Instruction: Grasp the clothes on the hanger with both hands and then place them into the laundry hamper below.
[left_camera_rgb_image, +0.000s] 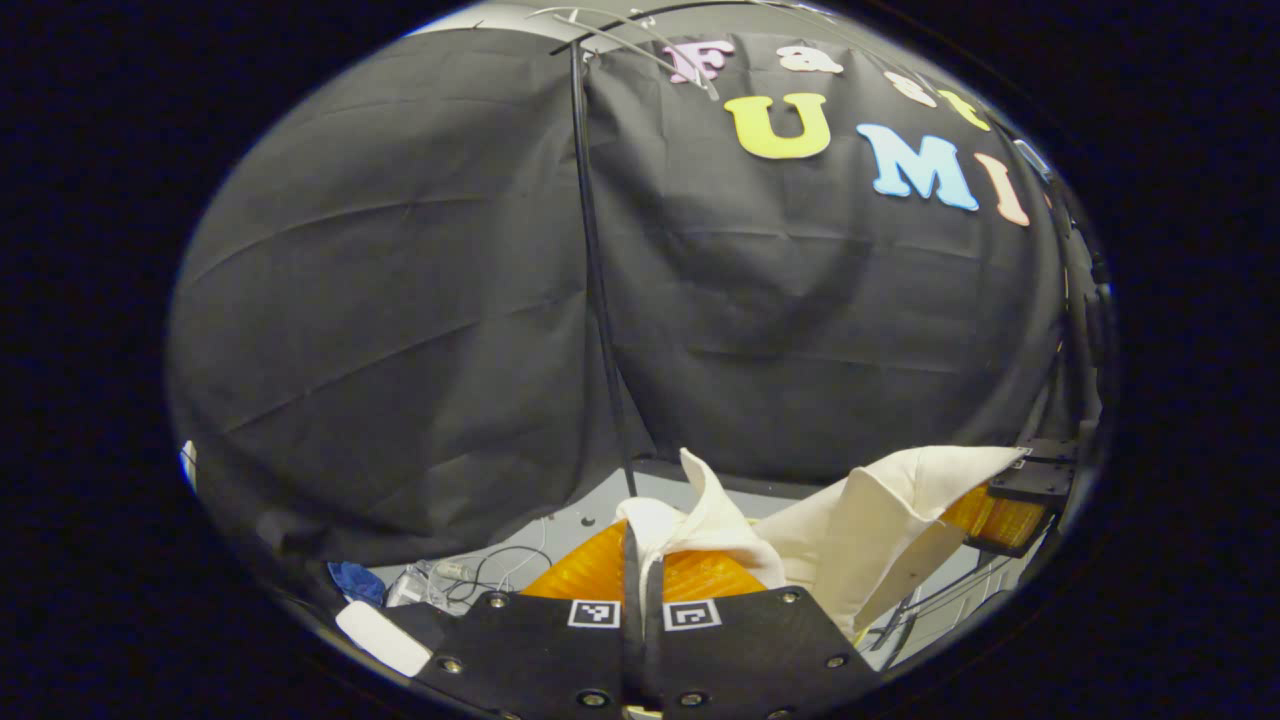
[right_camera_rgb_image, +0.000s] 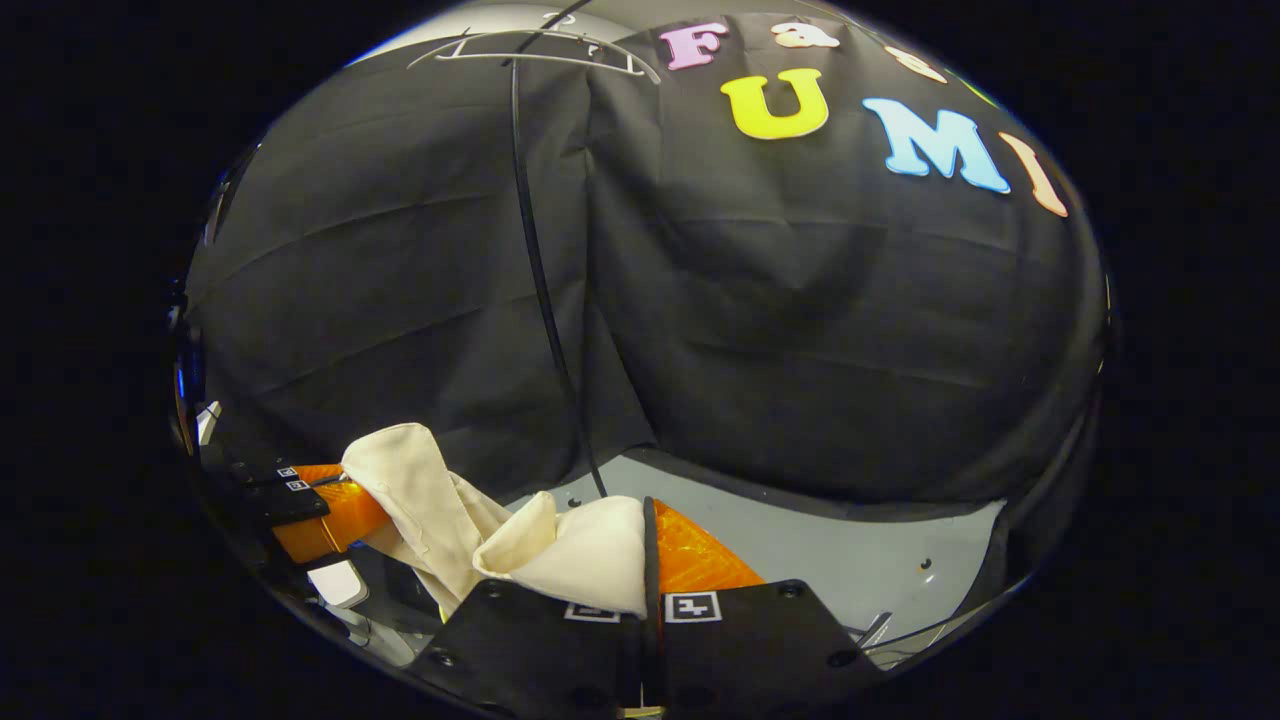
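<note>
The cream garment (left_camera_rgb_image: 880, 520) is seen stretched between both tools, low in front of the black cloth wall (left_camera_rgb_image: 400, 300). In the left gripper view, the left tool (left_camera_rgb_image: 641, 545) is clamped tight on a bunched fold of it, both fingers pressed together on the cloth. In the right gripper view, the right tool (right_camera_rgb_image: 648, 530) is likewise closed on the garment's other end (fabric draped over one finger). A thin black pole (left_camera_rgb_image: 598, 300) is seen upright against the wall, behind the garment
</note>
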